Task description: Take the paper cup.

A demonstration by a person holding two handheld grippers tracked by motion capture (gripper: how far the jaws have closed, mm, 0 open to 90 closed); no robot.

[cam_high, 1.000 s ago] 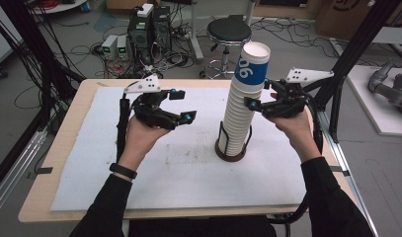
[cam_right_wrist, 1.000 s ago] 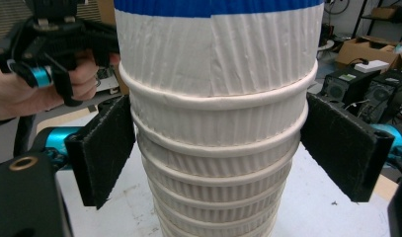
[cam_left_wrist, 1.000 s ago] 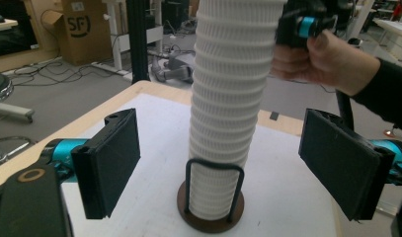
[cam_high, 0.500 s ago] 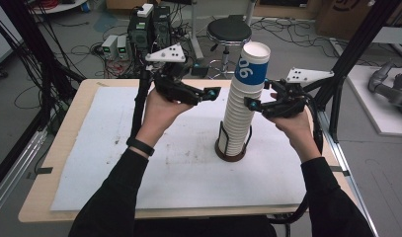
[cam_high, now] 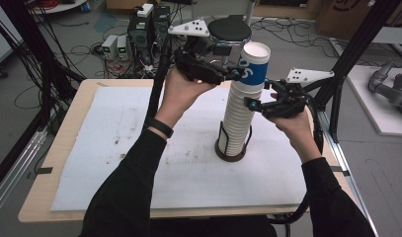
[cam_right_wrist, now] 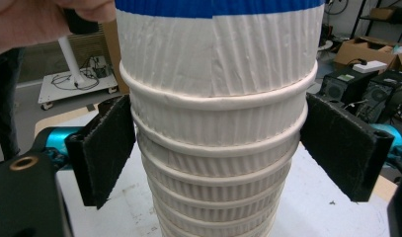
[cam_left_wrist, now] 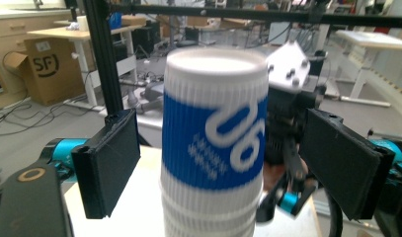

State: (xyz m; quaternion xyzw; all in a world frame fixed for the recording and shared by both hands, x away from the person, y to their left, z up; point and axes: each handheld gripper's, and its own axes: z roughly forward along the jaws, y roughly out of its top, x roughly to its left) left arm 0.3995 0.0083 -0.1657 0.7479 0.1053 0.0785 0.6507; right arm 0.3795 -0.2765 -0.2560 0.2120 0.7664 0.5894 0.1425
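On the white mat (cam_high: 139, 148) that covers the wooden table (cam_high: 65, 163), a tall stack of ribbed paper cups (cam_high: 238, 123) stands in a dark wire holder (cam_high: 231, 148), leaning slightly and rising well above it, so the whole column could tip if it is pushed sideways high up. From the holder upward the stack looks loosely nested, its rims showing as separate rings in the right gripper view, and a pull on the top cup could drag two or three cups along instead of one. At the top sits the blue-banded cup (cam_left_wrist: 213, 143), between the jaws of the left gripper (cam_left_wrist: 228, 168); those jaws stand released, with a clear gap on each side, so an uneven closing would nudge the cup off axis or crush its thin wall. Lower down, the right gripper (cam_right_wrist: 228, 158) brackets the white cups (cam_right_wrist: 218, 163) just under the blue band; its left pad (cam_right_wrist: 107, 148) seems to touch or nearly touch the ribs while the right pad (cam_right_wrist: 337, 148) stands off, so I judge it not clamped. If it stays that loose, nothing steadies the stack during a lift, and the cups beneath may rise or topple onto the mat.
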